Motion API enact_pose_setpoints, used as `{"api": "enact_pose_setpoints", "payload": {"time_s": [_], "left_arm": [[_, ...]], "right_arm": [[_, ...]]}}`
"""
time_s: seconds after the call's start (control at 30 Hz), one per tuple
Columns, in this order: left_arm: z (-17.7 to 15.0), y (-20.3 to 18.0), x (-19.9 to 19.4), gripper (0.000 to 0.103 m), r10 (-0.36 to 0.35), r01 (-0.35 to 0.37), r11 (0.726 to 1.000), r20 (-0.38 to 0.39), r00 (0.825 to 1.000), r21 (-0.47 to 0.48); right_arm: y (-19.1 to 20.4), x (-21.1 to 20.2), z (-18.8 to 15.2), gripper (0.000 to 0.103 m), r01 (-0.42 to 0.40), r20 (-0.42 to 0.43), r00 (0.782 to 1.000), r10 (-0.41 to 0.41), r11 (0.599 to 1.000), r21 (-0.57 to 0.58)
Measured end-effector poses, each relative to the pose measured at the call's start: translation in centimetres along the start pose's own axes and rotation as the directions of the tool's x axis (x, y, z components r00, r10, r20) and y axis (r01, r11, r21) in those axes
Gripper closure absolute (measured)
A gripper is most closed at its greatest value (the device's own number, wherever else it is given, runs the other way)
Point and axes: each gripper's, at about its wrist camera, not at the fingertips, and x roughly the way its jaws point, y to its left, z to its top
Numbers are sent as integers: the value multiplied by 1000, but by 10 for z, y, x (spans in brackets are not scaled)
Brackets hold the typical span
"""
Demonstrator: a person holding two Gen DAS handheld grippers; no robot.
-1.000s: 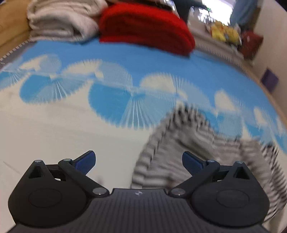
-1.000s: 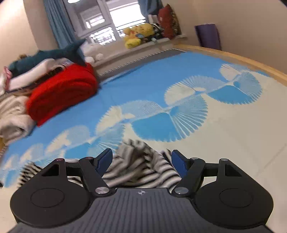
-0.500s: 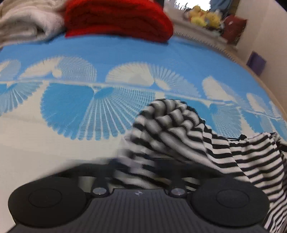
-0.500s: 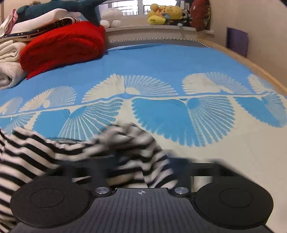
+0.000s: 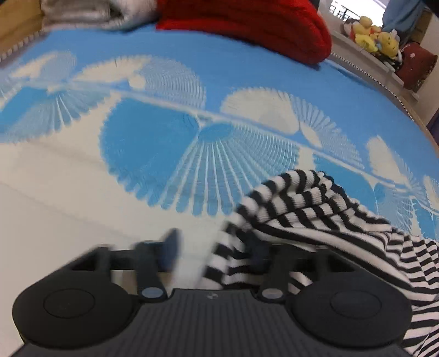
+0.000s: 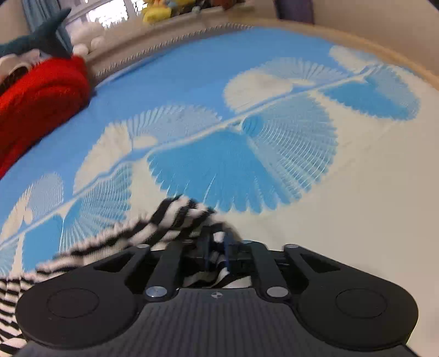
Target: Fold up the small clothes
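A black-and-white striped garment lies bunched on the blue and cream bed cover. My left gripper hovers at the garment's left edge, its jaws opening wide. The left finger is over bare cover, and the right finger is hidden under a striped fold. In the right wrist view the same garment trails off to the left. My right gripper has its blue pads close together with a pinch of striped cloth between them, and its jaws are just starting to open.
A folded red blanket and pale folded cloth sit at the far edge of the bed. Plush toys line the sill beyond. The bed's wooden rim curves along the right side.
Both grippers dropped toward the cover and closed on the striped garment. The left jaws have since spread wide again, while the right pads stay close together around the cloth.
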Motion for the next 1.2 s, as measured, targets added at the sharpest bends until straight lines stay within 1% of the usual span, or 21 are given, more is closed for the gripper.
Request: {"api": "enact_pose_setpoints", "payload": {"time_s": [0.03, 0.07, 0.1, 0.2, 0.3, 0.37, 0.43, 0.5, 0.57, 0.6, 0.67, 0.7, 0.77, 0.83, 0.9, 1.03, 1.07, 1.1, 1.13, 1.17, 1.2], "left_arm": [[2, 1, -9, 8, -18, 19, 1000, 27, 999, -1], [5, 3, -19, 7, -33, 34, 999, 55, 998, -16], [9, 5, -26, 7, -48, 50, 998, 66, 997, -29], [13, 11, -50, 5, -107, 110, 994, 73, 992, -27], [-1, 14, -77, 3, -110, 107, 994, 82, 991, 38], [-18, 16, -94, 3, -114, 108, 990, 67, 991, 86], [-38, 19, -107, 3, -117, 114, 987, 21, 993, 117], [-60, 18, -118, 3, -107, 111, 982, -35, 994, 152], [-82, 17, -130, 3, -92, 100, 975, -50, 995, 200], [-93, 17, -136, 3, -88, 98, 970, -52, 995, 224], [-114, 16, -146, 2, -96, 107, 954, -55, 994, 279], [-125, 15, -148, 1, -94, 109, 943, -65, 993, 314], [-142, 13, -145, 1, -61, 84, 924, -73, 995, 373], [-153, 11, -135, 1, -9, 39, 910, -75, 997, 412], [-154, 11, -123, 1, 2, 32, 916, -84, 996, 401], [-146, 14, -105, 1, 15, 13, 945, -85, 996, 327], [-145, 14, -104, 1, 7, 19, 951, -85, 996, 308], [-144, 13, -105, 2, 0, 24, 954, -78, 997, 298], [-145, 12, -106, 13, -10, 29, 953, -64, 998, 302], [-145, 9, -108, 27, -22, 39, 947, -56, 998, 319], [-144, 5, -110, 81, -44, 61, 937, -57, 997, 344]], "right_arm": [[3, -4, 1, 71, 12, 9, 1000, -12, 999, -29], [5, -11, 3, 62, 19, 29, 999, -18, 998, -52], [4, -22, 6, 49, 14, 60, 998, -11, 998, -53], [-10, -55, 12, 46, -38, 126, 991, 40, 999, -16], [-32, -100, 9, 45, -123, 143, 982, 122, 992, -2], [-51, -130, -1, 39, -165, 136, 977, 162, 986, 6], [-64, -154, -12, 24, -178, 123, 977, 175, 984, 16], [-80, -176, -36, 17, -176, 116, 978, 171, 984, 33], [-99, -188, -67, 16, -156, 86, 985, 150, 985, 68], [-107, -188, -83, 16, -152, 50, 988, 148, 984, 91], [-116, -185, -101, 16, -137, -47, 989, 144, 982, 130], [-119, -184, -105, 16, -135, -64, 987, 147, 979, 156], [-118, -182, -108, 16, -150, -59, 985, 159, 979, 137], [-111, -178, -108, 16, -110, -51, 992, 114, 991, 77], [-106, -169, -108, 16, -76, -61, 995, 80, 995, 60], [-98, -152, -107, 17, -80, -113, 989, 93, 990, 114], [-94, -149, -107, 22, -72, -115, 990, 85, 991, 116], [-89, -148, -107, 44, -68, -117, 990, 79, 993, 95], [-84, -149, -108, 73, -78, -117, 990, 85, 995, 61], [-78, -154, -109, 80, -85, -113, 990, 88, 996, 28], [-75, -160, -111, 84, -95, -94, 991, 95, 996, 4]]}}
